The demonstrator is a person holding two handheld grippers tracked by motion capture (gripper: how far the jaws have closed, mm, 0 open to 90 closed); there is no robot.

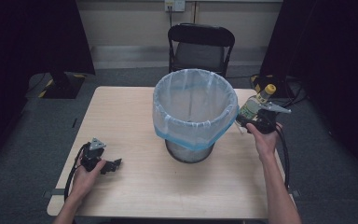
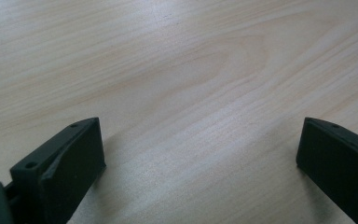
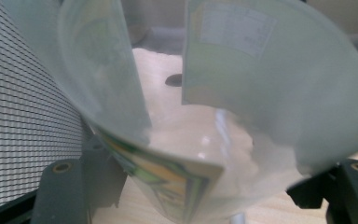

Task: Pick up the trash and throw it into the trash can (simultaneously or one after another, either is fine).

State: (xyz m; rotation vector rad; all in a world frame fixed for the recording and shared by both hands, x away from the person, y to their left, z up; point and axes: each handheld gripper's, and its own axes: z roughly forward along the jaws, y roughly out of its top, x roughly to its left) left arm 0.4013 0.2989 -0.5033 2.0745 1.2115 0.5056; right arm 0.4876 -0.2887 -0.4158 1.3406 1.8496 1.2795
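The right tool (image 1: 256,116) grips a clear labelled bottle (image 1: 254,105) with a yellow cap (image 1: 270,88), held just beside the rim of the bag-lined mesh bin (image 1: 193,112), which stands to its left on the desk (image 1: 135,186). The left tool (image 1: 114,164) rests released on the desk, well apart from the bin, its jaws spread wide over bare wood.

The lined wire bin (image 1: 195,112) stands at the middle of the table (image 1: 121,107) and blocks any straight crossing. From it, bare wood lies open from 7 to 11 o'clock and along the near edge at 6. At 3 o'clock the bottle (image 1: 256,103) sits just beside the rim, narrowing that side. A chair (image 1: 200,46) stands beyond at 12.
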